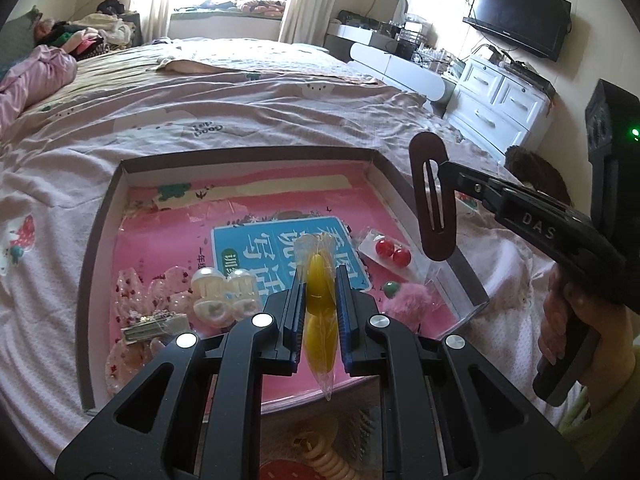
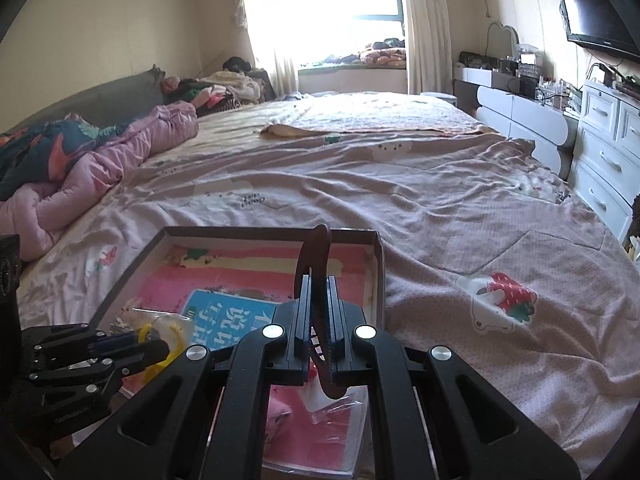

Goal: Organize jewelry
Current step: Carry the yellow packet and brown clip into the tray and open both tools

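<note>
Readable text, left wrist view:
- "DAS" embossed on the black body of the right gripper point(image 1: 444, 168), at 3 o'clock of frame.
- "Good day" printed on the pink bedsheet point(image 1: 208, 96), upside down from this camera, 12 o'clock from the box point(image 1: 102, 240).
- Blue label point(image 1: 272, 248) on the pink booklet in the box: large white Chinese characters, upside down, partly covered; not reliably readable.

Right wrist view: same blue label point(image 2: 224, 316), same characters, cut off. Sheet print too small there.

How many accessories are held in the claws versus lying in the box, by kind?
Held, yellow hair clip in a clear bag: 1
Held, brown hair clip: 1
In box, red ball pair: 1
In box, pink fluffy piece: 1
Total: 4
</note>
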The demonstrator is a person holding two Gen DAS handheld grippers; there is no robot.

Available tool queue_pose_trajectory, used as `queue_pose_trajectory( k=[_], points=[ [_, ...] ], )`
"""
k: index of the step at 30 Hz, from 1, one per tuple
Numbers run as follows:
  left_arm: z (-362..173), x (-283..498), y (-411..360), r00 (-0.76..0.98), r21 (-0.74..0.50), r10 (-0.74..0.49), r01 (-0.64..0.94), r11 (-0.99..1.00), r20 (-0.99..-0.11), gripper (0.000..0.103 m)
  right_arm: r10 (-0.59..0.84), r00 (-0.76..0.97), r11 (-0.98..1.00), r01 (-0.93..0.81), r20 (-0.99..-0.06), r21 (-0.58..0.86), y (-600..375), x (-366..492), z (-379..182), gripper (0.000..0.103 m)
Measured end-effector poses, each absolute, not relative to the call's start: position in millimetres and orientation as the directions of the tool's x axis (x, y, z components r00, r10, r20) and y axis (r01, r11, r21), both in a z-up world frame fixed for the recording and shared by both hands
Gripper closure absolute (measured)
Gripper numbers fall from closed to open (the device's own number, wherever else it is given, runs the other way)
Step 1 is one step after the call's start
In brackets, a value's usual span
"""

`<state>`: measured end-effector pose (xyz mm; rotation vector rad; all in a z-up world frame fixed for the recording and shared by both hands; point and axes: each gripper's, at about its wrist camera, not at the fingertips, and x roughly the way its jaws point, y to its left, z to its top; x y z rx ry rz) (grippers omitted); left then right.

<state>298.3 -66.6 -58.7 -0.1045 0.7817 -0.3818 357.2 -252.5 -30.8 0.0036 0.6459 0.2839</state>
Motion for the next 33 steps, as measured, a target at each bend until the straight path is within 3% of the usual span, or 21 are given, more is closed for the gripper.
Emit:
queue_pose_trajectory(
  k=[18, 25, 26, 28, 32, 33],
  points=[
    [-62, 303, -63, 0.652, -0.217, -0.352, 0.281, 0.935, -0.671, 0.094, 0.270, 0.664, 0.959, -0.251, -0.697, 0.133, -250, 391, -69, 0.097],
    [-63, 303, -58, 0.656, -0.215, -0.345, 0.274, 0.937, -0.671, 0.087, 0.295, 0.667, 0.952, -0.263, -0.684, 0.155, -250, 378, -62, 0.096],
    [-62, 302, -57, 0.657, -0.212, -0.345, 0.276, 0.937, -0.670, 0.081, 0.291, 0.673, 0.953, -0.264, -0.679, 0.147, -249, 375, -60, 0.092],
    [-62, 301, -58, 0.656, -0.211, -0.347, 0.280, 0.936, -0.670, 0.076, 0.289, 0.688, 0.954, -0.262, -0.665, 0.144, -251, 368, -55, 0.073],
    [-62, 300, -58, 0.655, -0.207, -0.346, 0.282, 0.937, -0.672, 0.072, 0.292, 0.706, 0.954, -0.258, -0.645, 0.150, -255, 359, -46, 0.067],
    [-61, 300, -58, 0.654, -0.208, -0.347, 0.283, 0.936, -0.673, 0.070, 0.293, 0.710, 0.955, -0.255, -0.640, 0.155, -258, 357, -44, 0.060]
  ],
)
